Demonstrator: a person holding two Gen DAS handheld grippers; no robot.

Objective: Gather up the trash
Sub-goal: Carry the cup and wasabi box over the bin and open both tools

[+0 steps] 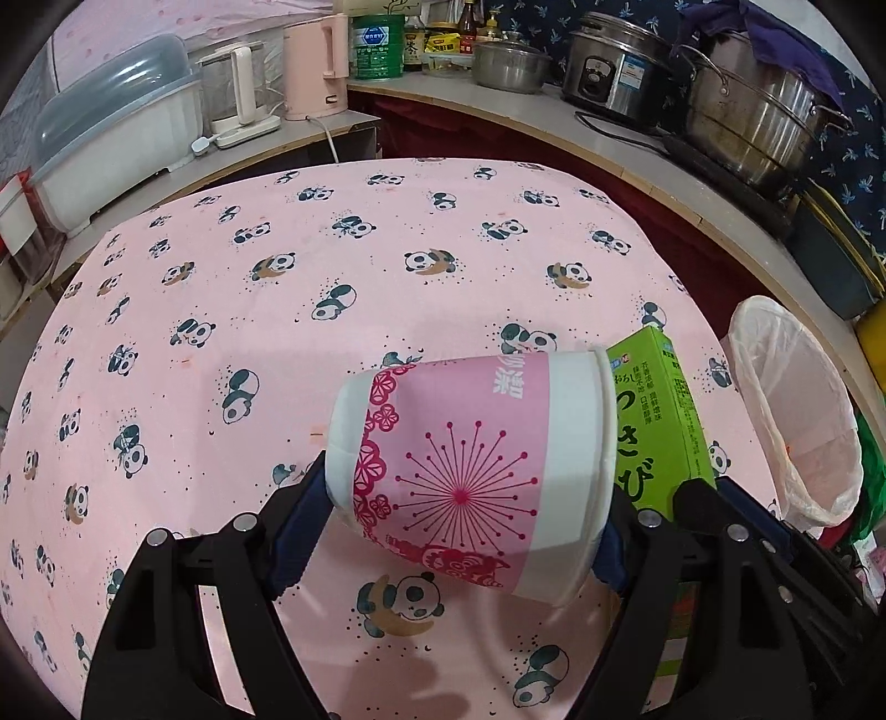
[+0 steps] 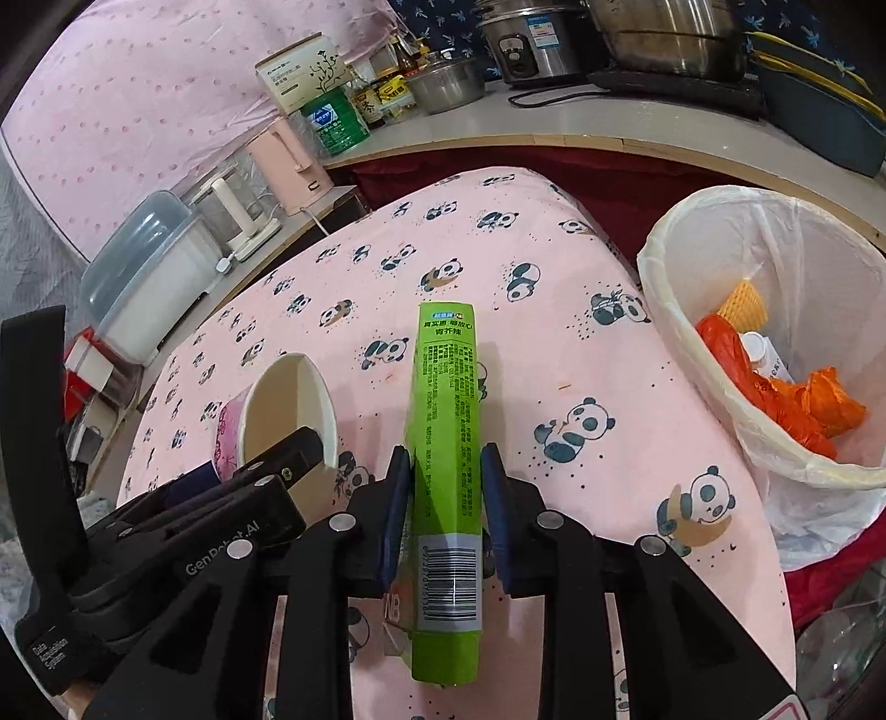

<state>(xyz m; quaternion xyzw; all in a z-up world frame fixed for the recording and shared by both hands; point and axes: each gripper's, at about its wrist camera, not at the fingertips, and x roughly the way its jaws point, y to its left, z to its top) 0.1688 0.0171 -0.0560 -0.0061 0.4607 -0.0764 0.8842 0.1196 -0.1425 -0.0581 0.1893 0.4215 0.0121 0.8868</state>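
Panda cloth below — left tongs clamp sideways cup, right tongs clamp box lengthwise

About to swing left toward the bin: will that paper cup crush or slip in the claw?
The cup looks like thin paper and empty, so probably light and crushable. The left claw grips it end to end, base to rim, likely its stiffer direction. Its smooth walls may slip.

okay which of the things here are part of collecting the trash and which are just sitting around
Part of the job:
paper cup, held in the left tool
green box, held in the right tool
lined trash bin

Just sitting around:
pink kettle
green tin
rice cooker
steel pots
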